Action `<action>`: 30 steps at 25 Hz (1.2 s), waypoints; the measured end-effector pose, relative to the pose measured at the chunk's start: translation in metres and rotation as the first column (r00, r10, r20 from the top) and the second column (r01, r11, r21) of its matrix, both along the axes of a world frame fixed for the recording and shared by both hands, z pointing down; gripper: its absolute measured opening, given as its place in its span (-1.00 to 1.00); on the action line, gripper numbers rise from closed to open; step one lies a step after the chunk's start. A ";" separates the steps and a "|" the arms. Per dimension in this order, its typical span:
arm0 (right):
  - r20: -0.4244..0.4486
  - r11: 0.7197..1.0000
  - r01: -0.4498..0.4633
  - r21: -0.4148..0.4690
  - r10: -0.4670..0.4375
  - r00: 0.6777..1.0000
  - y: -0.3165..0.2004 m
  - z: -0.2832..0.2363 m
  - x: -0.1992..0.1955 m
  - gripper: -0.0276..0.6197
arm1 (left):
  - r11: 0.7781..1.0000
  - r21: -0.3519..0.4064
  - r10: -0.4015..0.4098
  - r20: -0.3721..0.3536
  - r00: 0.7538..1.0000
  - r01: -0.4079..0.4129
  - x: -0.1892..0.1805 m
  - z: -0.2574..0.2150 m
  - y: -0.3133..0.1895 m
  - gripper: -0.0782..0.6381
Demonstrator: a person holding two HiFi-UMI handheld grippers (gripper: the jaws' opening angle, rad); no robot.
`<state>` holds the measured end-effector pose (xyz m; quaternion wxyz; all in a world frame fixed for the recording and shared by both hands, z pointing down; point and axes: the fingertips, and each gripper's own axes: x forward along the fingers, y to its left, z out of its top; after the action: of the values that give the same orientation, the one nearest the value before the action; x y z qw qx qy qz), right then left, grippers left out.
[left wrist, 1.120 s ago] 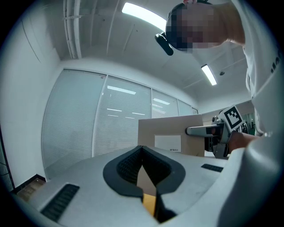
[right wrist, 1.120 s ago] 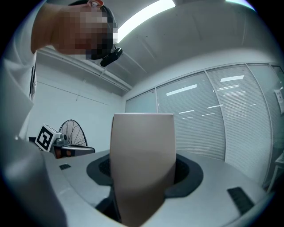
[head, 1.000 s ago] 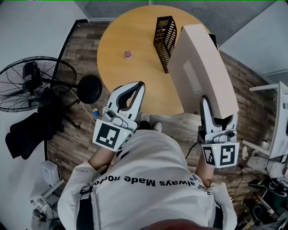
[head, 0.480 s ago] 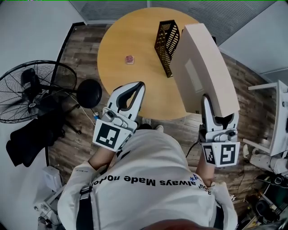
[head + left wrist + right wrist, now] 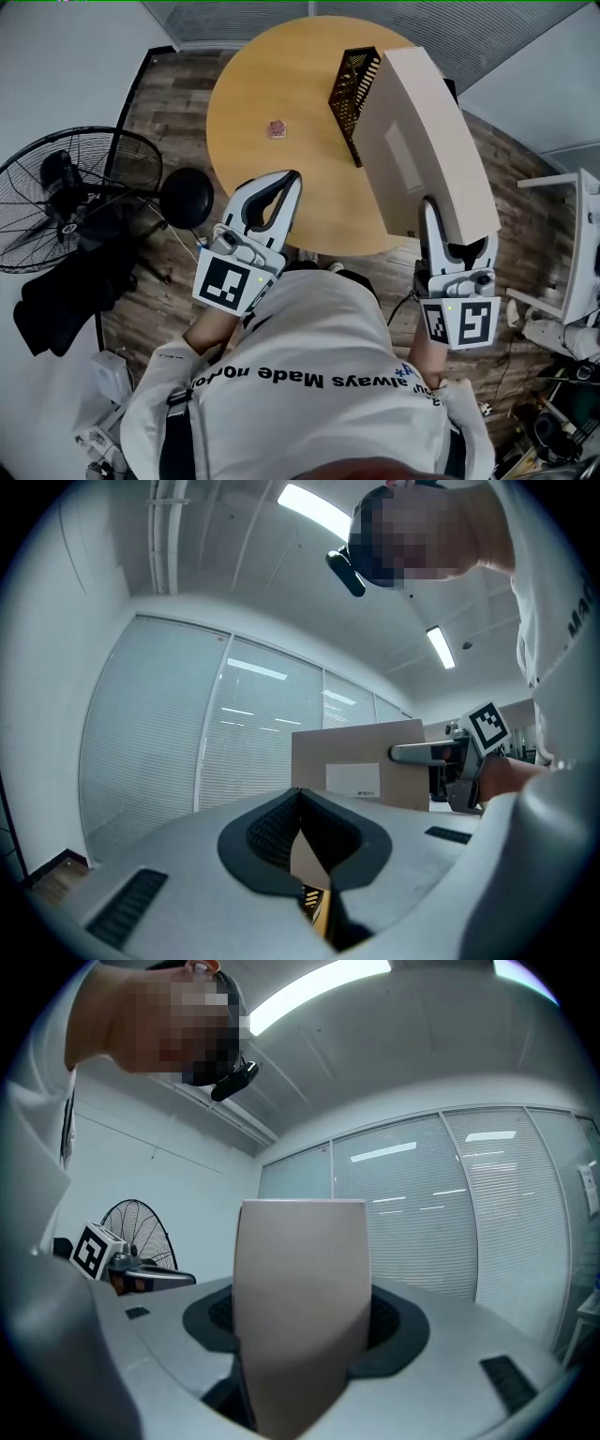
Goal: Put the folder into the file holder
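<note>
On the table (image 5: pixel 248 112), file holder (image 5: pixel 349 92) shows clearly in head view alone.

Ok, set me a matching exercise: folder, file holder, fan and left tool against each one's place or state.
Things:
1. folder
2. file holder
3. fan
4. left tool

Places or states:
A. standing on the table
B. shut, empty
C. on the floor beside the table
D. gripped in the right tool

Pairs: 1-D, 2-A, 3-C, 4-B.
</note>
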<state>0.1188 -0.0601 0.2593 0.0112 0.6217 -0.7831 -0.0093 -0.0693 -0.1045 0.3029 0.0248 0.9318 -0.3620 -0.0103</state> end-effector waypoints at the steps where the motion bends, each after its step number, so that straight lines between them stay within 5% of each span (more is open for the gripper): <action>1: 0.001 1.000 0.002 -0.002 -0.002 1.000 -0.002 0.001 -0.002 -0.01 | 1.000 -0.002 -0.002 0.000 1.000 0.002 -0.002 0.001 -0.002 -0.71; 30: 0.026 0.998 0.058 0.017 -0.058 0.998 -0.045 -0.004 0.056 -0.01 | 0.997 0.010 -0.072 -0.010 0.997 0.073 0.054 -0.009 -0.032 -0.71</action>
<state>0.1744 -0.1046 0.2556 -0.0047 0.5988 -0.8008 -0.0078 -0.0151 -0.1364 0.2936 0.0215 0.9181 -0.3953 -0.0177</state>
